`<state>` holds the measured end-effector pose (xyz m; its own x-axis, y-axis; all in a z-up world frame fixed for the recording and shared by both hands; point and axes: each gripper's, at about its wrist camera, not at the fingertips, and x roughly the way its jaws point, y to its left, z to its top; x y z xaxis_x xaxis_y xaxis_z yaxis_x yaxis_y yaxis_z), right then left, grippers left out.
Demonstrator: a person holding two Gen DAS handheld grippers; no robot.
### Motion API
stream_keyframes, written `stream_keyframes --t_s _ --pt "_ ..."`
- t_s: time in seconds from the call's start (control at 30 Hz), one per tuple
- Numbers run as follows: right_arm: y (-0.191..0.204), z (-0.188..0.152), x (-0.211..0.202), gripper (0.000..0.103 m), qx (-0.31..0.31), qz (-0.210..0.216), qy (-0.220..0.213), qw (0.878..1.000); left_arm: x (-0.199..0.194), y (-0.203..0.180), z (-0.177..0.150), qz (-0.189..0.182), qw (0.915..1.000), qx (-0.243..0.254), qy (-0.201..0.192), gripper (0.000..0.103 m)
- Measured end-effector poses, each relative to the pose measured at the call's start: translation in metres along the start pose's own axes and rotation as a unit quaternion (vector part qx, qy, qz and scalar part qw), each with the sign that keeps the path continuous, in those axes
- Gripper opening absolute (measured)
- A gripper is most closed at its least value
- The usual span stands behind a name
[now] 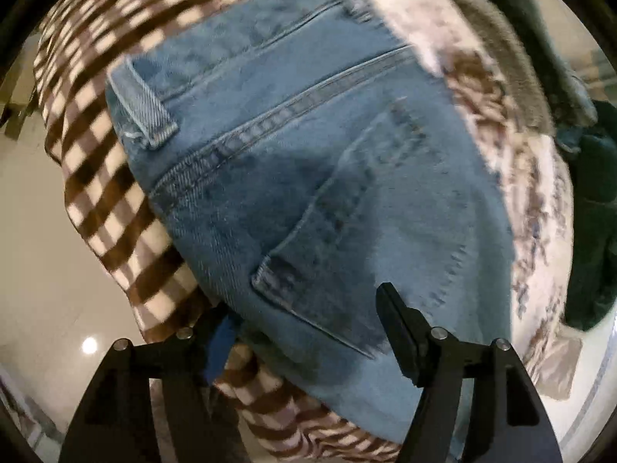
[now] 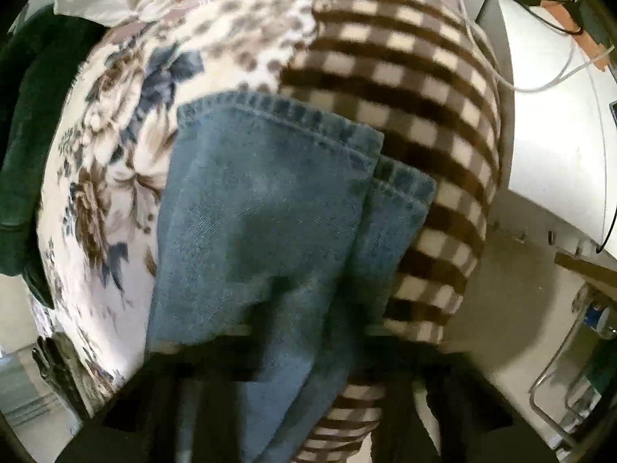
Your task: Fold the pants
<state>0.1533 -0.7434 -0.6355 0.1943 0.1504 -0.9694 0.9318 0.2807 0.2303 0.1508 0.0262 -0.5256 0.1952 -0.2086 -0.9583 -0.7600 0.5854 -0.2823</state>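
Two stitched hems point(image 2: 401, 189) stacked; blue denim pants point(image 1: 308, 177) show back pocket point(image 1: 358, 231).

My pants point(image 1: 308, 177) are faded blue denim jeans, lying flat on the bedding. In my left view the seat faces up (back pocket, belt loop). In my right view, both stitched hems sit stacked at the far end.
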Motion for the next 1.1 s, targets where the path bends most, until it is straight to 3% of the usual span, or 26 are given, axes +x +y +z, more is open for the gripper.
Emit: stream_keyframes --t_s 0.07,0.13,0.17,0.23,0.27,0.3,0.33,0.4,0.57,0.63,0.8,0.83,0.87,0.9,1.1 --pt "-0.006 -0.001 -0.001 0.015 -0.003 0.000 0.011 1.000 0.006 0.007 0.004 0.002 0.9999 -0.016 0.002 0.059" --pt "-0.008 -0.003 0.007 0.024 -0.001 0.006 0.033 0.999 0.011 0.014 0.008 0.002 0.9995 -0.029 0.006 0.049" --pt "-0.013 -0.002 0.012 0.038 0.003 0.018 0.048 0.999 0.012 0.017 0.009 -0.001 0.9994 -0.034 0.005 0.047" --pt "-0.024 -0.003 0.019 0.038 0.018 0.041 0.058 0.997 0.013 0.022 0.009 -0.008 0.9991 -0.041 -0.002 0.038" --pt "-0.028 -0.003 0.018 0.034 0.025 0.043 0.050 0.997 0.012 0.023 0.009 -0.008 0.9990 -0.043 -0.006 0.035" --pt "-0.022 -0.007 0.020 0.012 0.028 0.045 0.042 0.998 0.010 0.025 0.009 -0.010 0.9989 -0.044 -0.011 0.026" --pt "-0.021 -0.007 0.016 0.003 0.021 0.043 0.034 0.998 0.006 0.024 0.008 -0.013 0.9991 -0.037 -0.016 0.017" --pt "-0.014 -0.008 0.002 0.001 0.004 0.036 0.007 0.999 -0.005 0.019 0.008 -0.016 0.9994 -0.012 -0.027 0.012" --pt "-0.022 -0.007 -0.053 0.000 -0.031 0.014 -0.054 0.998 -0.031 0.017 0.005 -0.026 0.9987 0.020 -0.040 0.010" --pt "-0.027 0.001 -0.063 0.000 -0.058 -0.013 -0.060 0.996 -0.034 0.023 0.007 -0.023 0.9989 0.021 -0.035 0.010" --pt "0.001 0.008 -0.025 0.007 -0.072 0.028 0.043 0.996 -0.014 0.034 0.008 -0.026 0.9996 0.000 -0.007 0.012" --pt "0.007 0.006 -0.020 0.012 -0.077 0.035 0.054 0.995 -0.011 0.031 0.007 -0.025 0.9996 -0.003 -0.009 0.012" --pt "0.009 0.003 -0.016 0.027 -0.079 0.036 0.060 0.994 -0.010 0.030 0.007 -0.023 0.9997 -0.003 -0.010 0.012" --pt "0.011 0.001 -0.010 0.035 -0.076 0.040 0.063 0.994 -0.009 0.030 0.006 -0.021 0.9997 -0.001 -0.011 0.012" --pt "0.011 -0.002 0.043 0.038 -0.023 0.022 0.091 0.995 -0.007 0.030 0.006 -0.018 0.9998 0.005 -0.008 0.012"
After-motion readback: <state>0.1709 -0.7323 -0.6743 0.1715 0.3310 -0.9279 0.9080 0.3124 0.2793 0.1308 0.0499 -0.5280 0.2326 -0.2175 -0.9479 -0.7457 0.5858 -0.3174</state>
